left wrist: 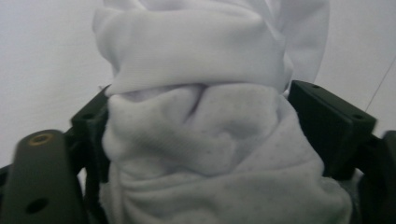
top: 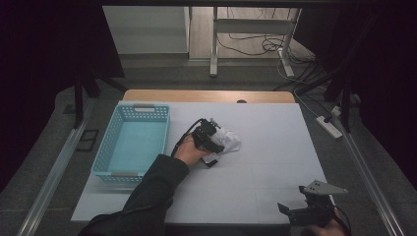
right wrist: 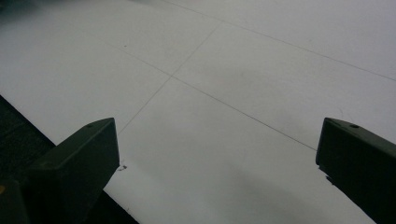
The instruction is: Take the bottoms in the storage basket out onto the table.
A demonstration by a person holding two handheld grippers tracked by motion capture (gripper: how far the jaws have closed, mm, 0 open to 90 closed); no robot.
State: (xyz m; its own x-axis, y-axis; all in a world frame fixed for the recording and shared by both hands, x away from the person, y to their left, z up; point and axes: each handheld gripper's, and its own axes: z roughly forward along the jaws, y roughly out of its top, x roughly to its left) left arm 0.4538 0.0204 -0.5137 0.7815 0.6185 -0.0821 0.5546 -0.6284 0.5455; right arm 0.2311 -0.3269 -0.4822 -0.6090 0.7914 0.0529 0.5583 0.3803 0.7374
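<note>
Left gripper at bunched white cloth, mid-table, right of light-blue perforated plastic basket.
Its jaws stand apart, cloth filling the gap, touching both pads; grip uncertain. Right gripper wide open, empty, above white tabletop.

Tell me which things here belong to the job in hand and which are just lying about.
In the job:
- white cloth, bunched on the table, between the jaws of the left gripper
- left gripper, at the cloth

Just lying about:
- blue basket, beside the cloth, nothing visible inside
- right gripper, open over bare table
- power strip on the floor
</note>
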